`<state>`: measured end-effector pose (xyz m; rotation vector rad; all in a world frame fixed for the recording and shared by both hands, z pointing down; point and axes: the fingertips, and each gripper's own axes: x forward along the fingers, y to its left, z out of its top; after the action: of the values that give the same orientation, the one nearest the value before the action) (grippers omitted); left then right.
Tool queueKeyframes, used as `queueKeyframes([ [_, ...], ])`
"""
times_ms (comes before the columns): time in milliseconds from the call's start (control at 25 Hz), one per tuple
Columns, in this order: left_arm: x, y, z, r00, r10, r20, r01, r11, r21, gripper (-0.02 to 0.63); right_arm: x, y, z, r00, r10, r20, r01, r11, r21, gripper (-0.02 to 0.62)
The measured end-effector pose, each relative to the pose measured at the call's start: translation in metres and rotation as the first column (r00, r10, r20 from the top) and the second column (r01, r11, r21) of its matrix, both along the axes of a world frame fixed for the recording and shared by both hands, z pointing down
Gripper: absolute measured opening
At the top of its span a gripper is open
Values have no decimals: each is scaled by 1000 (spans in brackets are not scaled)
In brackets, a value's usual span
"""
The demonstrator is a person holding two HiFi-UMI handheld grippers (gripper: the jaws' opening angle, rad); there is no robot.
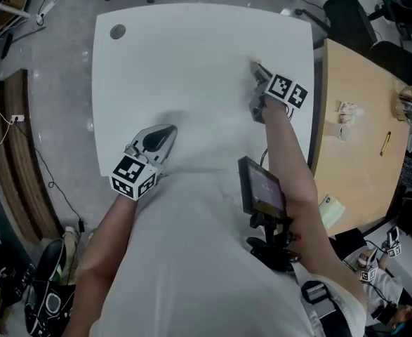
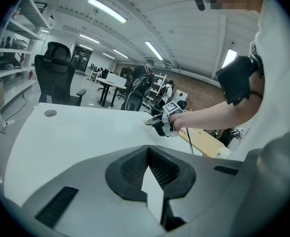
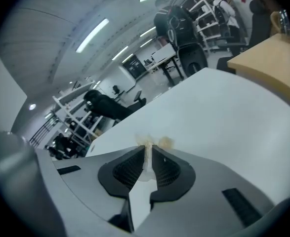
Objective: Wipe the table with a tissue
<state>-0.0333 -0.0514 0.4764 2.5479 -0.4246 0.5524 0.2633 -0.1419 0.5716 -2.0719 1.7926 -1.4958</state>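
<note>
Tissue in R tool, white table

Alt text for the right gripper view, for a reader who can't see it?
The right gripper is shut on a crumpled tissue, its end poking out over a white table. Office chairs and shelving stand beyond.

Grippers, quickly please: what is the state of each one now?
Left gripper: closed, nothing between its jaws.
Right gripper: closed, holding the tissue.
</note>
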Motion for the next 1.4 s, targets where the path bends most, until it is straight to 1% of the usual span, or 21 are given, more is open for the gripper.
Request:
queueKeyframes([
  [80, 2, 3, 3, 1000, -1, 2, 1, 1000, -4, 6, 41, 22, 7, 996, 90, -24, -91, 995, -36, 52],
  [120, 4, 5, 4, 1000, 0, 2, 0, 1000, -6, 6, 55, 30, 10, 991, 127, -30, -128, 991, -47, 52],
  [200, 6, 7, 5, 1000, 3, 1, -3, 1000, -8, 6, 70, 41, 14, 985, 163, -48, -166, 984, -68, 52],
  [280, 5, 7, 4, 1000, 1, -2, -1, 1000, -5, 6, 67, 44, 21, 987, 151, -62, -156, 982, -104, 52],
  [360, 3, 5, 3, 1000, -4, -2, 4, 1000, -2, 6, 53, 42, 30, 990, 122, -74, -132, 981, -143, 52],
  [480, 0, 4, 3, 1000, -10, 2, 10, 1000, 2, 6, 35, 28, 35, 988, 95, -119, -114, 981, -159, 52],
  [560, -1, 4, 3, 1000, -13, 10, 13, 1000, 5, 6, 16, 11, 36, 991, 45, -128, -65, 986, -156, 52],
  [640, -2, 5, 4, 1000, -14, 17, 14, 1000, 6, 6, -15, -9, 37, 990, -51, -131, 31, 988, -153, 52],
  [720, -1, 7, 3, 1000, -12, 23, 12, 1000, 8, 6, -52, -25, 37, 976, -172, -131, 151, 977, -152, 52],
  [760, 0, 9, 2, 1000, -11, 25, 10, 1000, 11, 6, -72, -30, 37, 965, -234, -121, 215, 965, -152, 52],
  [800, 2, 11, 1, 1000, -9, 27, 9, 1000, 15, 6, -93, -34, 37, 948, -299, -105, 282, 947, -150, 52],
  [840, 3, 12, -1, 1000, -8, 29, 8, 1000, 19, 6, -116, -35, 37, 926, -367, -86, 353, 924, -147, 52],
  [880, 4, 14, -2, 999, -8, 31, 7, 1000, 24, 6, -138, -34, 37, 897, -438, -65, 426, 893, -145, 52],
  [960, 6, 18, -4, 999, -9, 34, 8, 1000, 29, 6, -181, -22, 38, 818, -575, 1, 570, 811, -133, 51],
  [1000, 8, 20, -4, 999, -9, 35, 8, 1000, 30, 6, -198, -13, 37, 781, -623, 47, 624, 773, -113, 52],
  [1040, 9, 23, -4, 999, -9, 37, 8, 999, 31, 6, -211, -4, 34, 754, -651, 91, 657, 750, -80, 52],
  [1080, 11, 26, -4, 999, -10, 39, 8, 999, 32, 6, -218, 5, 29, 741, -660, 126, 668, 743, -37, 52],
  [1200, 15, 31, -2, 999, -9, 42, 7, 999, 35, 6, -217, 30, 8, 736, -652, 183, 650, 756, 76, 52],
  [1280, 18, 36, 0, 999, -4, 45, 2, 999, 34, 6, -204, 46, -4, 739, -644, 198, 634, 764, 119, 52],
  [1400, 30, 46, 2, 999, -6, 45, 5, 999, 31, 6, -174, 72, -13, 750, -634, 189, 615, 773, 156, 52],
])
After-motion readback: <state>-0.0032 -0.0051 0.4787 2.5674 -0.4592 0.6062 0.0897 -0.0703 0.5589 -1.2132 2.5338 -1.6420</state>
